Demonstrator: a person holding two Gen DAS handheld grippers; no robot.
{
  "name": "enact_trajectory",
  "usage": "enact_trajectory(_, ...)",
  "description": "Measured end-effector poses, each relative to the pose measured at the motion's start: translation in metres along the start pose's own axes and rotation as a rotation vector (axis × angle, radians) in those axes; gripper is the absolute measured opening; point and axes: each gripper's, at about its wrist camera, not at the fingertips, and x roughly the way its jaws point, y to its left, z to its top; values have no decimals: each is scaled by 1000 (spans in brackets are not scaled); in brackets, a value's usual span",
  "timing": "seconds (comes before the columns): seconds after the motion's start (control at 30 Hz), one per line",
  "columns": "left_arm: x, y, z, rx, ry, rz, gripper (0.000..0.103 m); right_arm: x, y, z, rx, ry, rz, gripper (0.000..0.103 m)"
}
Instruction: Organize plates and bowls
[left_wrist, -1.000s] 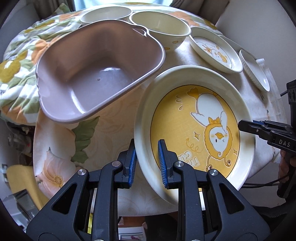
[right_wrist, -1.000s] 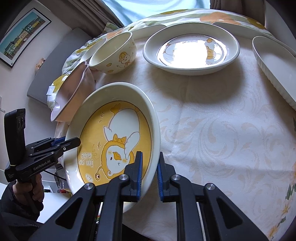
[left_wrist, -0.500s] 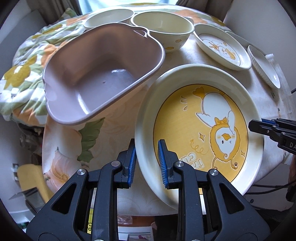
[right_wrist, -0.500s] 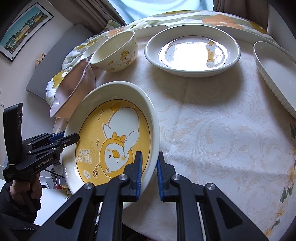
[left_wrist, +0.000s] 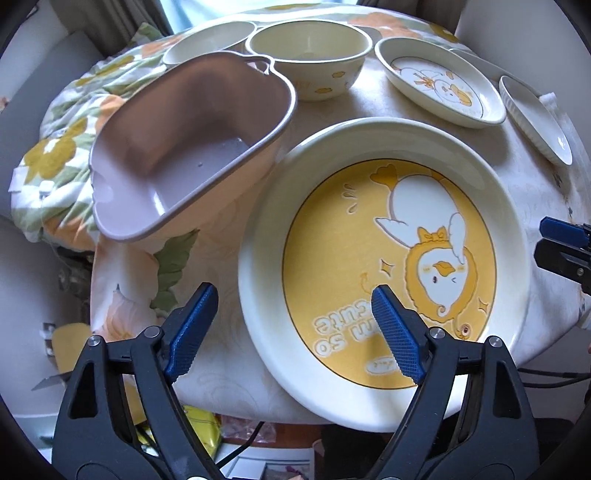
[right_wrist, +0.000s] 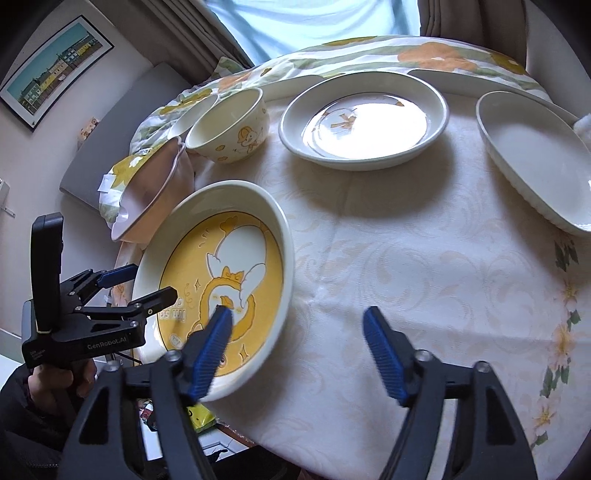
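The big cream plate with a yellow duck centre (left_wrist: 388, 258) (right_wrist: 221, 273) lies on the table at its near-left edge. My left gripper (left_wrist: 295, 328) is open, its jaws straddling the plate's near rim without gripping it. My right gripper (right_wrist: 299, 347) is open too, its left finger (right_wrist: 212, 347) over the plate's rim and its right finger above the cloth. A smaller duck plate (left_wrist: 443, 85) (right_wrist: 364, 118), a cream duck bowl (left_wrist: 310, 55) (right_wrist: 229, 129) and a white oval dish (left_wrist: 535, 118) (right_wrist: 535, 158) sit further back.
A pinkish-grey tub (left_wrist: 192, 144) (right_wrist: 151, 192) stands tilted left of the big plate. Another cream bowl (left_wrist: 210, 40) lies behind it. The round table has a pale patterned cloth (right_wrist: 424, 266); its edge runs close under both grippers. A floral blanket (left_wrist: 62, 147) lies beyond on the left.
Both grippers were shut on opposite rims of the big duck plate and have now opened, letting it go. The plate rests on the table.
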Motion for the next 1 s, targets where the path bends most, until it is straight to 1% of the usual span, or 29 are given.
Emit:
enact_trajectory(0.03,-5,-1,-1,-2,-4,1,84,-5,-3,-1,3,-7,2,83)
enact_trajectory(0.13,-28,-7,-1,-8,-28,11,84,-27,-10,-2,4,-38,-2,83)
enact_trajectory(0.2,-51,-14,-1,-18,-59,-4,84,-46,-16,-2,0,-61,-10,83)
enact_trajectory(0.27,-75,-21,1,-23,-101,-27,84,-64,-21,-3,3,-89,-12,86)
enact_trajectory(0.3,-90,-29,5,-24,-134,-48,84,-75,-25,-3,4,-114,-14,93)
enact_trajectory(0.33,-100,-32,8,-26,-159,-59,88,-85,-28,-4,3,-140,-15,99)
enact_trajectory(0.37,-111,-41,14,-27,-193,-69,97,-97,-32,-5,5,-171,-24,100)
enact_trajectory(0.4,-121,-51,22,-20,-229,-84,102,-105,-35,-5,6,-185,-41,100)
enact_trajectory(0.43,-128,-61,28,-7,-258,-105,103,-115,-40,-5,7,-193,-81,100)
enact_trajectory(0.5,-134,-82,44,39,-293,-154,103,-128,-50,-2,2,-167,-177,100)
enact_trajectory(0.57,-134,-109,64,99,-291,-192,103,-140,-64,-1,35,-185,-244,100)
enact_trajectory(0.73,-125,-161,118,236,-274,-339,103,-168,-101,-2,201,-244,-262,100)
enact_trajectory(0.77,-122,-170,127,257,-267,-357,103,-171,-107,-1,226,-252,-266,100)
enact_trajectory(0.9,-91,-207,176,341,-204,-457,103,-174,-139,7,361,-278,-214,100)
enact_trajectory(0.97,-65,-229,202,398,-157,-473,103,-169,-152,11,415,-283,-201,100)
enact_trajectory(1.0,-54,-235,209,415,-137,-475,103,-164,-160,14,451,-288,-197,100)
